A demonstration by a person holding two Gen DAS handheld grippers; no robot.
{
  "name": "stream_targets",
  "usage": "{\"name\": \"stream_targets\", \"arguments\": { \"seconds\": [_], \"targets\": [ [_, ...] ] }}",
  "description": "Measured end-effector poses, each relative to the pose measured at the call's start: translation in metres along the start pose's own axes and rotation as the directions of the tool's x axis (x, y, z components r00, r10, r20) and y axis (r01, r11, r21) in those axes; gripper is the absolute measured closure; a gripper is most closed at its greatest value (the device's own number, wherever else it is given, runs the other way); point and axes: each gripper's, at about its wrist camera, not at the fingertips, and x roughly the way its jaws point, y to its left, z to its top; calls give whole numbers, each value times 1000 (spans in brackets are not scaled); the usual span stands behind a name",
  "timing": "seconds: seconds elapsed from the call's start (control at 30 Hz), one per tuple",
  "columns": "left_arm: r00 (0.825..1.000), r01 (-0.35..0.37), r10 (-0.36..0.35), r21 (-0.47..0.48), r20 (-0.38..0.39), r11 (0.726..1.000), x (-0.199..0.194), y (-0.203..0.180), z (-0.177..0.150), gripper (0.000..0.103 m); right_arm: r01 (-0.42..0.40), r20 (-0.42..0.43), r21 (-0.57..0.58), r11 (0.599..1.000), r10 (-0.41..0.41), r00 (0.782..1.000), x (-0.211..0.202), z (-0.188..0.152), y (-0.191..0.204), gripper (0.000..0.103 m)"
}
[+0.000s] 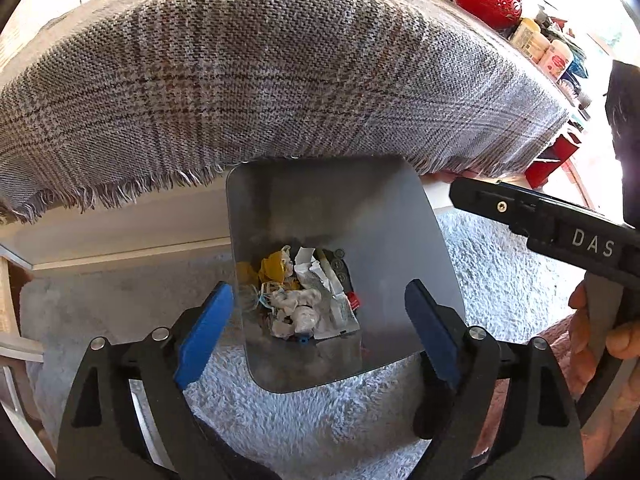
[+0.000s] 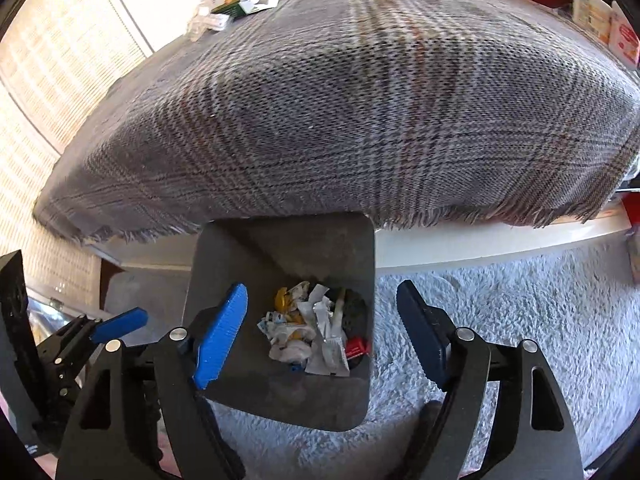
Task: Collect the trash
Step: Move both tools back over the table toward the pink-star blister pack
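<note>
Now both my left tongs (image 1: 320,312) and right tongs (image 2: 320,316) gape empty over the gray bin (image 1: 400,208) — its 12 o'clock rim tucks under the counter (image 2: 480,248) cloth's fringe (image 2: 440,216).

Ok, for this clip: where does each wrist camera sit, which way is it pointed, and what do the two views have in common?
Left wrist: on the left gripper, looking down into the grey bin beside the plaid-covered table; own blue fingers open, the right gripper and hand at right.
Right wrist: on the right gripper, aimed down at the bin; own fingers open, the left gripper at left.
Shared: bin, the trash in it, plaid cloth, shaggy rug.
</note>
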Motion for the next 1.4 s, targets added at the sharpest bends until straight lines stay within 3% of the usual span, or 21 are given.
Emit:
{"name": "stream_targets", "arguments": {
  "seconds": [0.07, 0.13, 0.23, 0.33, 0.7, 0.87, 1.07, 1.2, 1.4],
  "targets": [
    [1000, -5, 5, -4, 1, 1000, -4, 0, 2, 19, -4, 0, 9, 1000, 4, 1000, -1, 1, -1, 25],
    [1000, -10, 10, -4, 8, 1000, -12, 4, 5, 16, -9, 7, 21, 1000, 9, 1000, -5, 4, -2, 15],
    [999, -30, 30, 1, 45, 1000, -30, 2, 15, 8, -5, 44, 20, 1000, 4, 999, -19, 15, 0, 11],
    [995, -46, 48, -19, 83, 999, -48, 6, 27, 8, -13, 104, 25, 1000, 10, 995, -40, 33, 1, 5],
    [980, -107, 117, -69, 160, 992, -80, 34, 95, 8, 33, 163, 1, 999, -33, 986, -62, 115, -5, 5],
    [971, -108, 126, -101, 204, 989, -99, 36, 113, 8, 25, 172, 23, 999, -29, 985, -71, 121, -4, 5],
    [949, -133, 159, -109, 274, 985, -161, 15, 125, 8, 43, 193, 9, 999, -44, 980, -113, 127, 11, 5],
    [939, -105, 149, -154, 311, 982, -202, 8, 135, 8, 73, 208, -11, 997, -69, 976, -144, 135, 21, 5],
    [924, -188, 228, -153, 308, 970, -217, 0, 161, 8, 98, 238, -37, 994, -87, 967, -167, 161, 32, 5]
  ]
}}
